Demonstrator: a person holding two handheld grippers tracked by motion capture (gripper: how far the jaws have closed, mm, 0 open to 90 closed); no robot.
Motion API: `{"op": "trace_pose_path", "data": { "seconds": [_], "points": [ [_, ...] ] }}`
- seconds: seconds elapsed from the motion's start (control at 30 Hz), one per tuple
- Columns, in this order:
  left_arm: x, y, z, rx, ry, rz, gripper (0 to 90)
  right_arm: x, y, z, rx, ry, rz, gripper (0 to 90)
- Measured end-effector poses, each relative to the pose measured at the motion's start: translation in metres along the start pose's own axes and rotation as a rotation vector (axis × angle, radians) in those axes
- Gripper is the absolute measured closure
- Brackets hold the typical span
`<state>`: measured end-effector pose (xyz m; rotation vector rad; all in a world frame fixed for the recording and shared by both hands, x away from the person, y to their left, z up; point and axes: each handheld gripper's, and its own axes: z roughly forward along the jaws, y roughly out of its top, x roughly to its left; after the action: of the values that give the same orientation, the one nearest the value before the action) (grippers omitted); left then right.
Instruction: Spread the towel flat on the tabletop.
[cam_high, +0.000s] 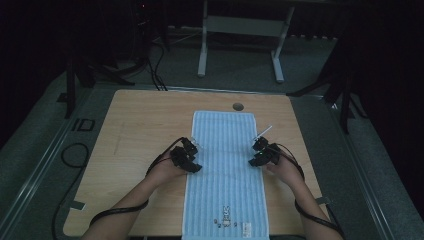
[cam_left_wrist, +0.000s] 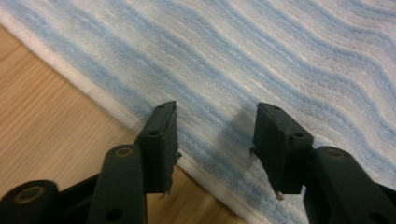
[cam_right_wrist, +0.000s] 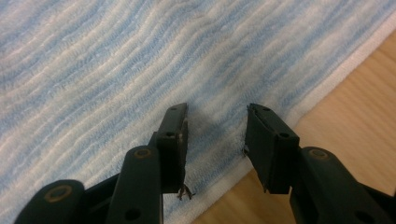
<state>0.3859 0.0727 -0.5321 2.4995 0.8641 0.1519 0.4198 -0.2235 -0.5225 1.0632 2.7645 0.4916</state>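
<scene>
- Striped blue towel (cam_high: 226, 170) lies flat lengthwise on the wooden table (cam_high: 140, 130).
- Left hand-held gripper (cam_high: 194, 156) at towel's left edge, jaws spread, nothing pinched.
- Right hand-held gripper (cam_high: 254, 152) at right edge, jaws spread, nothing pinched.
</scene>
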Motion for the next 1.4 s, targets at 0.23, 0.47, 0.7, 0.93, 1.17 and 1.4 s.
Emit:
{"op": "trace_pose_path", "data": {
  "seconds": [0.23, 0.47, 0.7, 0.93, 1.17, 1.4],
  "points": [
    [-0.01, 0.007, -0.002, -0.02, -0.015, -0.003, 48.7, -0.014, -0.004, -0.006, 0.014, -0.005, 0.023, 57.7],
    [-0.034, -0.012, -0.012, -0.009, -0.043, 0.017, 55.4, 0.024, -0.024, -0.021, -0.018, 0.024, -0.045, 84.4],
    [-0.048, -0.027, -0.012, -0.005, -0.069, 0.033, 56.9, 0.043, -0.047, -0.018, -0.016, 0.039, -0.067, 85.2],
    [-0.054, -0.03, -0.014, 0.001, -0.074, 0.053, 55.3, 0.05, -0.061, -0.022, -0.032, 0.053, -0.059, 80.8],
    [-0.047, -0.028, -0.019, -0.007, -0.072, 0.022, 48.7, 0.046, -0.055, -0.033, -0.062, 0.043, -0.046, 70.2],
    [-0.034, -0.03, -0.027, -0.038, -0.037, -0.008, 44.3, 0.031, -0.051, -0.047, -0.097, 0.023, -0.007, 60.3]
  ]
}}
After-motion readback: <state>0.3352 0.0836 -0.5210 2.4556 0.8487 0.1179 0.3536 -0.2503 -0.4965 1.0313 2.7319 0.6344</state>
